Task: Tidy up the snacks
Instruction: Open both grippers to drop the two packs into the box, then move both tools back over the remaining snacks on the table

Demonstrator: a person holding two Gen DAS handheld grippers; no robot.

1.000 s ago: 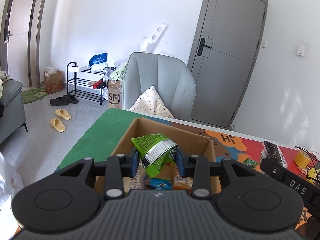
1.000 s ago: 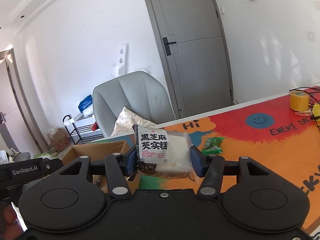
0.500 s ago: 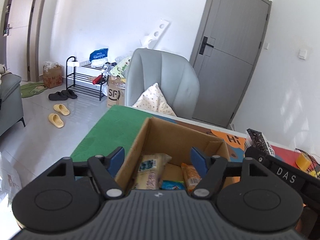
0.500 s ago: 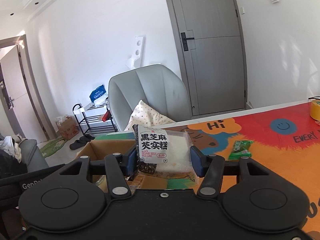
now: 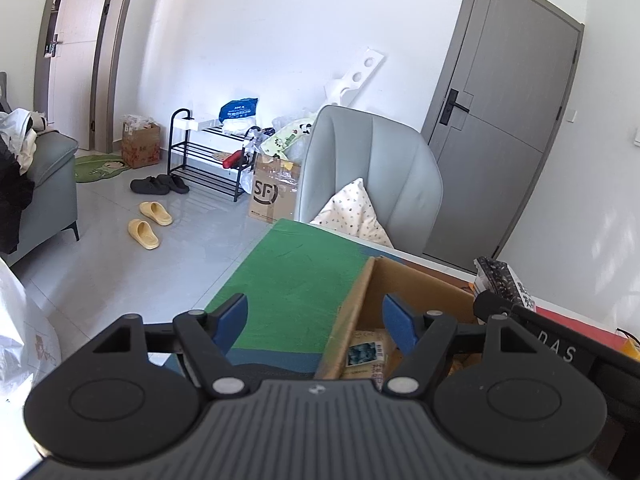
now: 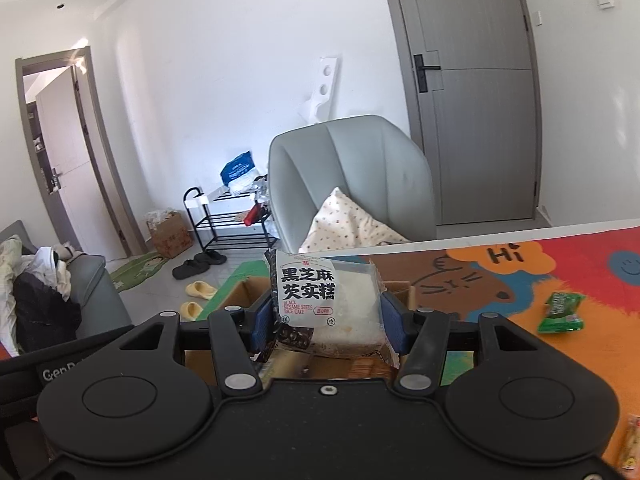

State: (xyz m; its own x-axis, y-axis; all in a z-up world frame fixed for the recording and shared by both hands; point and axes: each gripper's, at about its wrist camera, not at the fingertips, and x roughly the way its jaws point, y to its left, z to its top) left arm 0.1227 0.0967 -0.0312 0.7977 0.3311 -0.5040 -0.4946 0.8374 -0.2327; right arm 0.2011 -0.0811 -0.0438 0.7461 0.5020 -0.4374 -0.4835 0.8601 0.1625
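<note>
My left gripper (image 5: pixel 316 322) is open and empty, above the left wall of an open cardboard box (image 5: pixel 356 300). Snack packets (image 5: pixel 366 354) lie inside the box. My right gripper (image 6: pixel 326 316) is shut on a black sesame rice cake packet (image 6: pixel 320 304), held above the same box (image 6: pixel 240 294). The packet's top also shows at the right of the left wrist view (image 5: pixel 502 280). A green snack packet (image 6: pixel 560 312) lies on the colourful mat (image 6: pixel 580 272) to the right. Another packet (image 6: pixel 630 444) shows at the lower right edge.
A grey chair (image 5: pixel 372 176) with a spotted cushion (image 5: pixel 356 212) stands behind the table. The green part of the mat (image 5: pixel 296 276) lies left of the box. A shoe rack (image 5: pixel 208 156), slippers (image 5: pixel 148 222) and a sofa (image 5: pixel 44 184) are on the floor at the left.
My left gripper opened, let the green snack go over the box, and swung left. My right gripper has carried the rice cake packet left, over the box.
</note>
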